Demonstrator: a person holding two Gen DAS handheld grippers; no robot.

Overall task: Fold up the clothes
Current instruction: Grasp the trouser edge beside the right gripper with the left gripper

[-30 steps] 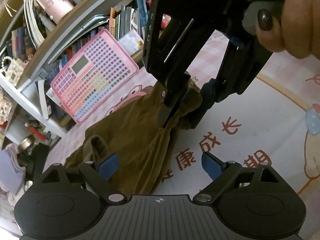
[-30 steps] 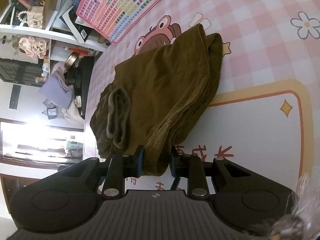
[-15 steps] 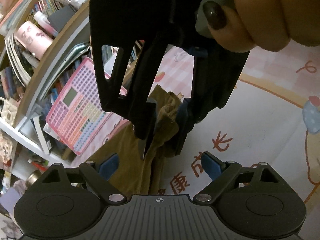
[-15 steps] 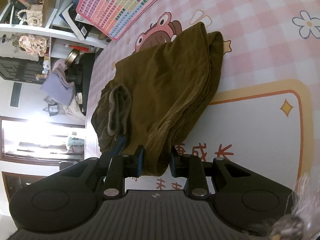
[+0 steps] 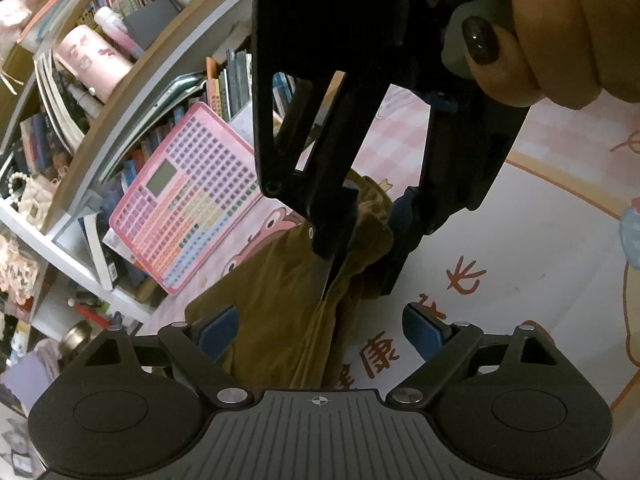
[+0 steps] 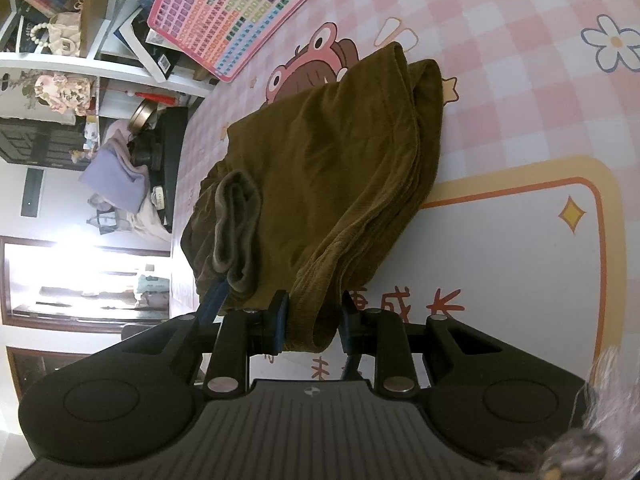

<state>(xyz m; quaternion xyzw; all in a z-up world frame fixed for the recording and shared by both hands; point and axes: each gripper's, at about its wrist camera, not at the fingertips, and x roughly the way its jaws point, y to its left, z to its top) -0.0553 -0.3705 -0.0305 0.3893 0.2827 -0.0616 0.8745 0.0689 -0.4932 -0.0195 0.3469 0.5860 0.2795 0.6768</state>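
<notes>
While your right gripper [image 6: 310,326] pinches a bunched edge of the brown garment [image 6: 340,152] lying on the pink mat [image 6: 500,80], you look mid-fold; next, carry that edge across and lay it flat. Your left gripper [image 5: 320,326] is spread, holding nothing, just beside the garment. Past the garment, a pink keyboard toy [image 5: 188,196] leans on the shelf [image 5: 100,128], crowding that side.

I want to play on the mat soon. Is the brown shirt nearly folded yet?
Partly. The brown garment is already doubled over into layers on the pink mat, though one end looks bunched. The right tool is shut on the garment's near edge, and the left tool hangs open just above the cloth. Probably left: laying that edge down and smoothing the lumpy end.
</notes>
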